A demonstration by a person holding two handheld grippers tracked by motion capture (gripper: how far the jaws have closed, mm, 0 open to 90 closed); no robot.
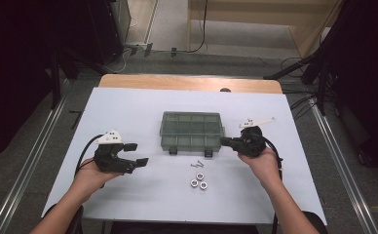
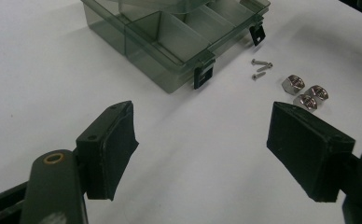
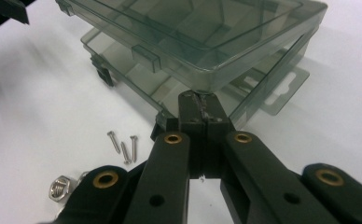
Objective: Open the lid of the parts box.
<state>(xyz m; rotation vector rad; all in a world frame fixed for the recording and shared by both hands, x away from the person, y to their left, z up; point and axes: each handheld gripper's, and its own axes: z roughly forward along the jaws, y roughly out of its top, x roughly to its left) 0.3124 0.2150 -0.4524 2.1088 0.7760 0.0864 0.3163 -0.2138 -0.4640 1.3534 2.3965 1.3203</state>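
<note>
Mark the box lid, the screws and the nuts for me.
box lid (image 3: 202,39), right gripper view, its clear top panel.
screws (image 2: 261,68), left gripper view, the middle screw's shank.
nuts (image 1: 199,181), high view, amid the cluster.

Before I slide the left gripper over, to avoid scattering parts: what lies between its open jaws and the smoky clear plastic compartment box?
Bare white table. In the left gripper view, the three screws and three steel nuts lie right of that path, beside the box.

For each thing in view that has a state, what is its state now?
Compartment box: lid partly raised at one corner, seen in the right gripper view.
Right gripper: shut, its tip under the lid's corner.
Left gripper: open, holding nothing.
Three nuts: loose on the table.
Screws: loose on the table.
</note>
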